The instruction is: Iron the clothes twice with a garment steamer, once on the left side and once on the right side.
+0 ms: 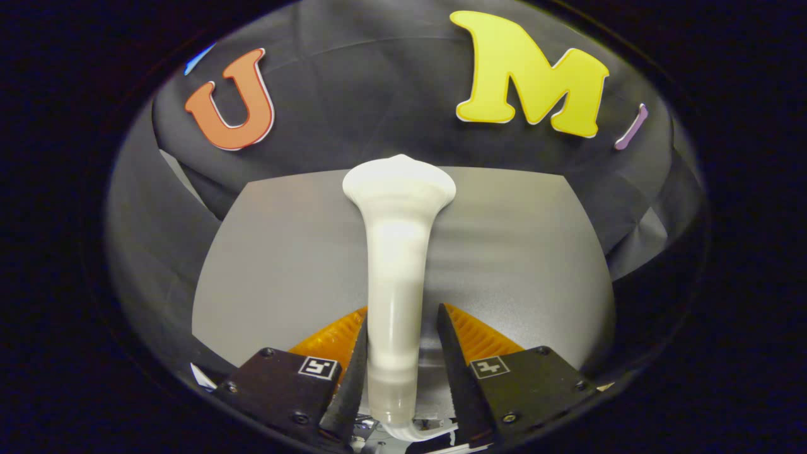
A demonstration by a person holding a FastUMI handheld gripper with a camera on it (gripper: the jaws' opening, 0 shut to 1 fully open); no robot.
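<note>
A white garment steamer (pixel 398 252) lies lengthwise between my fingers, its handle near me and its wide flared head (pixel 398 183) pointing away, over the far part of the grey table (pixel 284 265). My gripper (pixel 402 310) straddles the handle. The left finger (pixel 356 366) sits against the handle's side. A narrow gap shows between the handle and the right finger (pixel 454 366), so the jaws stand open around it. A white cord (pixel 425 434) leaves the handle's near end. The handle's near end looks slightly blurred.
The grey table ends just past the steamer's head, where the black cloth wall (pixel 353 94) rises. The cloth also drapes down on both sides of the table (pixel 157 252). Bare table surface lies left and right of the steamer.
</note>
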